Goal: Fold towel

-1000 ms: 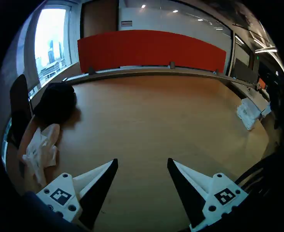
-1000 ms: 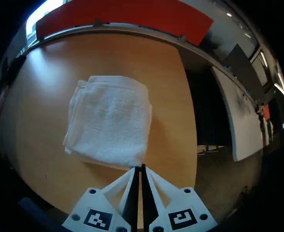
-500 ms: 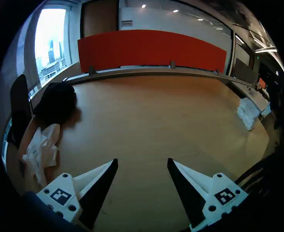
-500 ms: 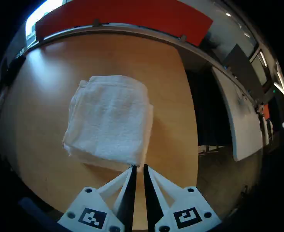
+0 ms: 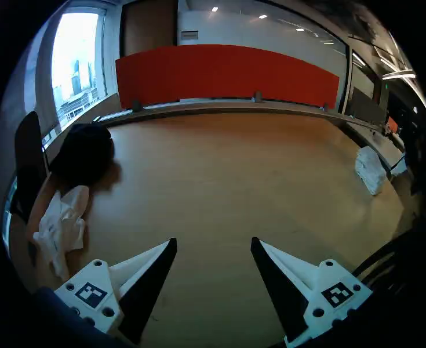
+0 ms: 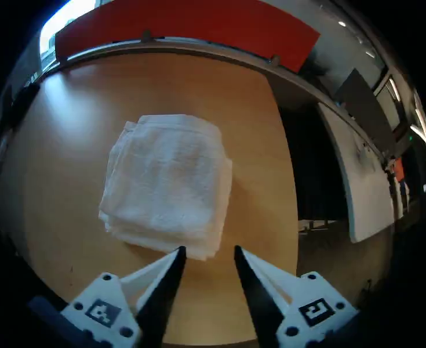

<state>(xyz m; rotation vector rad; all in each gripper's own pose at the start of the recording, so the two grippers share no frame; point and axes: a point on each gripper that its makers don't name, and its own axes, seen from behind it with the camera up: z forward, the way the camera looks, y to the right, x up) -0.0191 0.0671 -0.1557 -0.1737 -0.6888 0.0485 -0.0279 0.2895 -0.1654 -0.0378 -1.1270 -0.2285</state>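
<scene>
A white towel [image 6: 166, 182], folded into a thick square, lies flat on the wooden table [image 6: 68, 145] in the right gripper view. My right gripper [image 6: 208, 250] stands open just off the towel's near edge, with nothing between its fingers. In the left gripper view the same towel [image 5: 370, 168] appears small at the table's far right edge. My left gripper [image 5: 214, 243] hovers open over bare wood [image 5: 224, 174], far from the towel.
A black bag [image 5: 84, 152] and a crumpled white cloth [image 5: 59, 226] lie at the table's left side. A red divider panel [image 5: 224, 72] runs along the far edge. Right of the towel the table ends at a drop to the floor [image 6: 317, 185].
My right gripper has opened from shut and let go of the towel's near edge. The towel has settled flat. My left gripper has stayed still.
</scene>
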